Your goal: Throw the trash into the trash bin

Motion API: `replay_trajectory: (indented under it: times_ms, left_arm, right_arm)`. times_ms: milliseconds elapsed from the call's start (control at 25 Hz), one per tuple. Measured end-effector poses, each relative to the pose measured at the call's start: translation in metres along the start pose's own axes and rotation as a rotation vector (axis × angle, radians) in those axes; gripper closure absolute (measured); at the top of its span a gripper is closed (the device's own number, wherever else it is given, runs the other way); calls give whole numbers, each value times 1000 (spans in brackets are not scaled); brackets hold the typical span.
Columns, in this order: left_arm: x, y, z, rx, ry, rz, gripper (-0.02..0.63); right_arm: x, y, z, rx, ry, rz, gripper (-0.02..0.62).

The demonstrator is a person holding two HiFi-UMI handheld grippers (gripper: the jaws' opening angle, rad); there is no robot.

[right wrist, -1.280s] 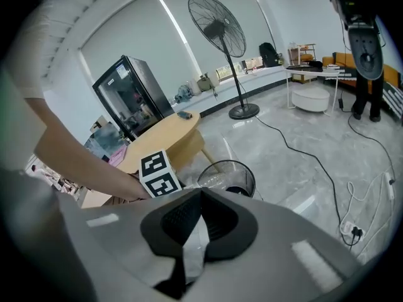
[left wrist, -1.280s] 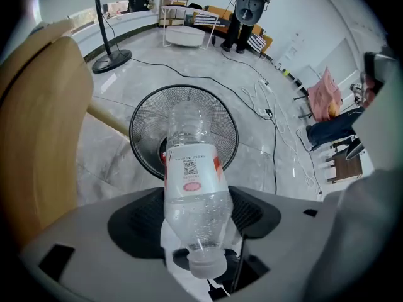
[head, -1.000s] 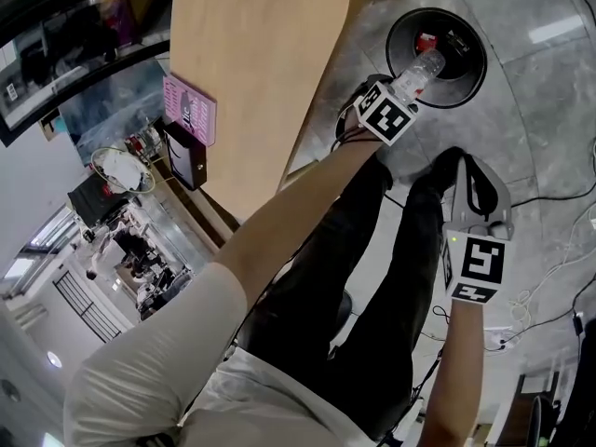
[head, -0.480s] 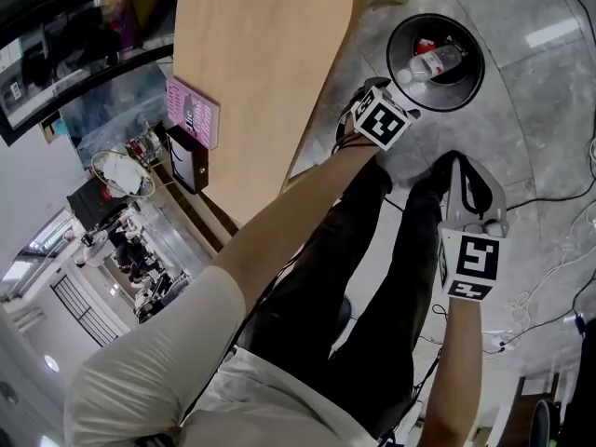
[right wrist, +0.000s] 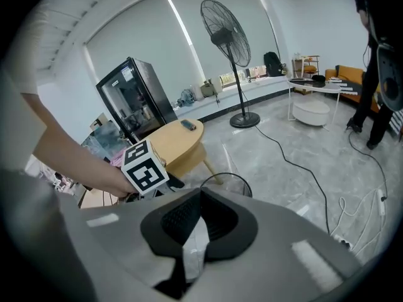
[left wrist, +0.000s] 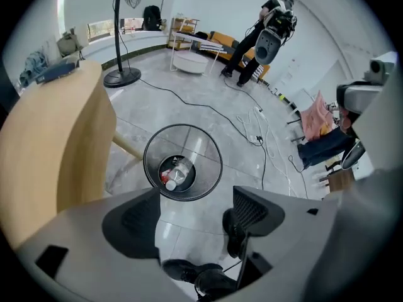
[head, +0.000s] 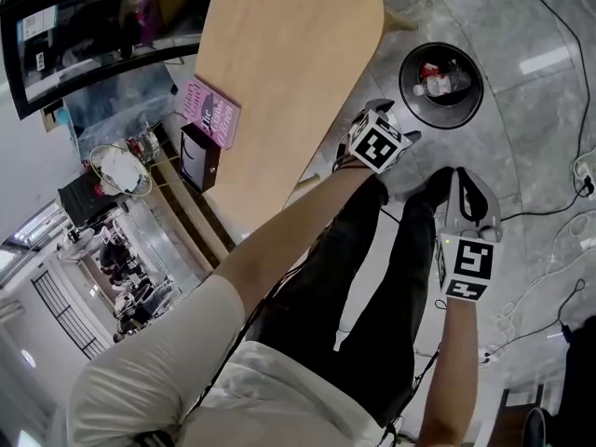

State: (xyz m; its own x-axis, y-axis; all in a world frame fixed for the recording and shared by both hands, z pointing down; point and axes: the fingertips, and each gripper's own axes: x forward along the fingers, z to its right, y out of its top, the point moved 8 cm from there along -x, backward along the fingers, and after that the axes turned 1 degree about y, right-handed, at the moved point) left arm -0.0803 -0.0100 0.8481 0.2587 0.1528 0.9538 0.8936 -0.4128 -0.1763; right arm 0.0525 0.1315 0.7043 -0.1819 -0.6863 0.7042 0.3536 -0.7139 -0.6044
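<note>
The black wire trash bin stands on the grey floor beside the table. A clear plastic bottle lies inside it beside a red scrap. My left gripper hangs above and just short of the bin; its jaws have just been opening, stand wide, and hold nothing. My right gripper is lower right in the head view, over the person's shoe, its jaws together with nothing in them. Past them shows the bin's rim.
A pale wooden table runs left of the bin, with a pink box at its edge. Cables cross the floor, and a standing fan and a glass-door fridge stand farther off. A person stands in the background.
The bottle, held over the bin by the left gripper a second ago, has dropped and now lies inside. Both grippers have risen, and the bin looks smaller and farther.
</note>
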Motion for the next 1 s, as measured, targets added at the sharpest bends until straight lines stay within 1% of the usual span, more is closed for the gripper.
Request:
replay_trajectory:
  times_ms: [160,320,480,520,680,880,1000]
  left_arm:
    - [-34,7,4,-16,-13,50,245]
    - [-75,14,10,-43,-30,123,245]
    - [-115,14,15,-79,-56,173,247]
    - [-124,14,17,-83,-58,186,247]
    - [-158,20,20,-103,-50,243,247]
    - [-200,21,22,-130,-34,307,247]
    - [-222,24,22,-154,-18,359,249]
  right_arm:
    - [-14,16,-12,-38,0,-4,584]
    - [-30,37,-25,-60,0,10,584]
    - [-50,52,-34,-85,-4,-31,584]
    - [-54,56,-35,-91,-6,-26,584]
    - [-66,76,-35,-116,-6,24,584]
    - [-84,96,-40,-124,3,37,584]
    - [-92,107,-40,-135,7,49,584]
